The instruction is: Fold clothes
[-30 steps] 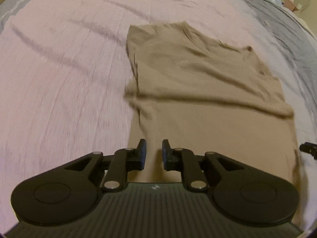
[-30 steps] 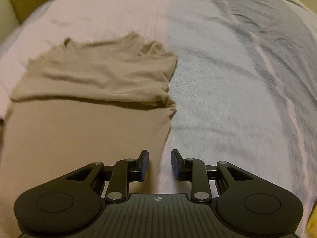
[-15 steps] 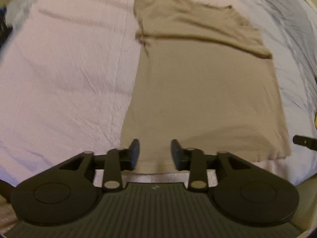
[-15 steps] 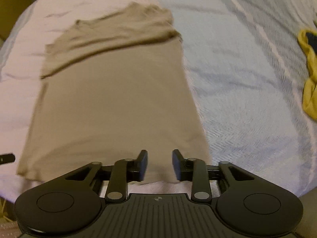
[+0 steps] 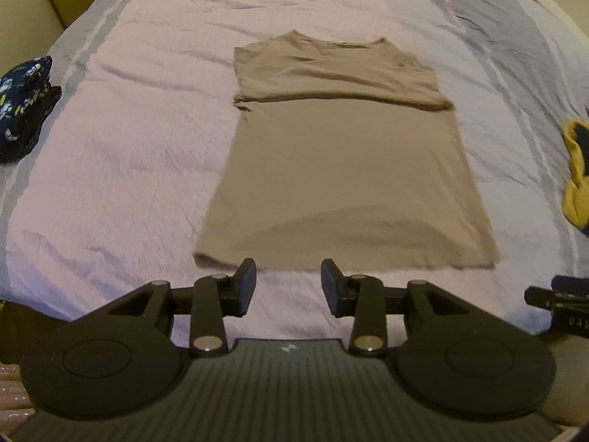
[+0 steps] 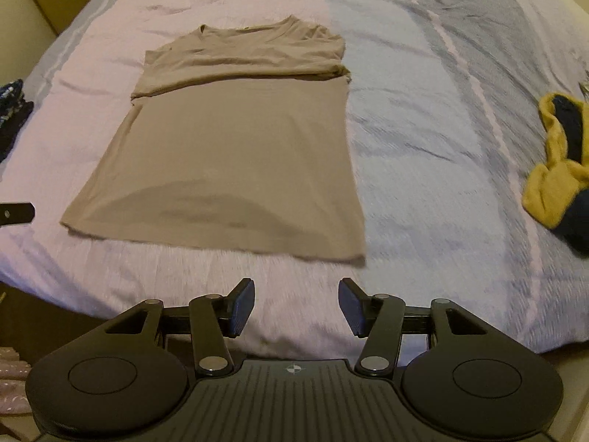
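A tan T-shirt (image 5: 342, 162) lies flat on the bed, its sleeves folded in across the chest, collar at the far end and hem nearest me. It also shows in the right wrist view (image 6: 235, 154). My left gripper (image 5: 288, 283) is open and empty, hovering just in front of the hem near its left part. My right gripper (image 6: 296, 305) is open and empty, held back from the hem near its right corner. The right gripper's tip shows at the left wrist view's right edge (image 5: 552, 296).
The bed has a pink cover (image 5: 129, 140) on the left and a grey striped one (image 6: 441, 110) on the right. A dark floral garment (image 5: 22, 103) lies at the left edge. A yellow and navy garment (image 6: 556, 162) lies at the right.
Both grippers have pulled back from over the shirt to beyond its hem and have opened wider. The shirt lies still.
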The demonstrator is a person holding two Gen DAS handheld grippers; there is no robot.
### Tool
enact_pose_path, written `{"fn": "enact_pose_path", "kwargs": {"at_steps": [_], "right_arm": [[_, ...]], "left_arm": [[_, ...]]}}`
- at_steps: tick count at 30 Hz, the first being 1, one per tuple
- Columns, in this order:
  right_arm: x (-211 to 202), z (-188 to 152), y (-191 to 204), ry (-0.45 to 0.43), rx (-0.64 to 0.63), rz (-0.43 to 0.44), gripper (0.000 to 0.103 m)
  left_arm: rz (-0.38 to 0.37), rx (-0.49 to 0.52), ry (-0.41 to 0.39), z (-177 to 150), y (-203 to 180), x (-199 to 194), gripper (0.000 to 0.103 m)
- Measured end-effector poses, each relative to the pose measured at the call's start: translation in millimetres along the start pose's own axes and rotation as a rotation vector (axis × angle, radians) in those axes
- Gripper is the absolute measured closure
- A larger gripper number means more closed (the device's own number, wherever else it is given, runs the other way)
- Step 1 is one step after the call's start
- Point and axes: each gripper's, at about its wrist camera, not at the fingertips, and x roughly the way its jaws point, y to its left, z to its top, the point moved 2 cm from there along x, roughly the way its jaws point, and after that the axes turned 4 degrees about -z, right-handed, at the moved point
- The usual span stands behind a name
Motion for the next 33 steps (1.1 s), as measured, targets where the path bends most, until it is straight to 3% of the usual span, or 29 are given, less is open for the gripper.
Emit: {"fn": "enact_pose_path", "kwargs": {"at_steps": [10, 18, 23, 27, 33], "right_arm": [[-39.1, -33.9, -26.0, -0.046, 0.014, 0.031, 0.049], [-18.8, -7.5, -39.2, -0.058, 0.019, 0.019, 0.049], [22.5, 48.8, -69.6, -0.061, 0.088, -0.005, 0.049], [65.9, 105.7, -99.1, -0.059, 0.181, 0.000, 0.049], [137.9, 198.2, -134.9, -0.111, 0.286, 0.075, 0.050]], "left_arm": [[0.009, 0.001, -0.050, -39.6, -28.7, -45.3, 0.066], [-0.049, -0.023, -0.045, -15.3, -13.5, -20.8, 0.065], [-0.092, -0.037, -0.014, 41.0, 8.2, 36.2, 0.065], [-0.144, 0.007, 0.009, 108.7, 12.2, 105.6, 0.066], [-0.316, 0.115, -0.001, 227.3, -6.8, 206.8, 0.071]]}}
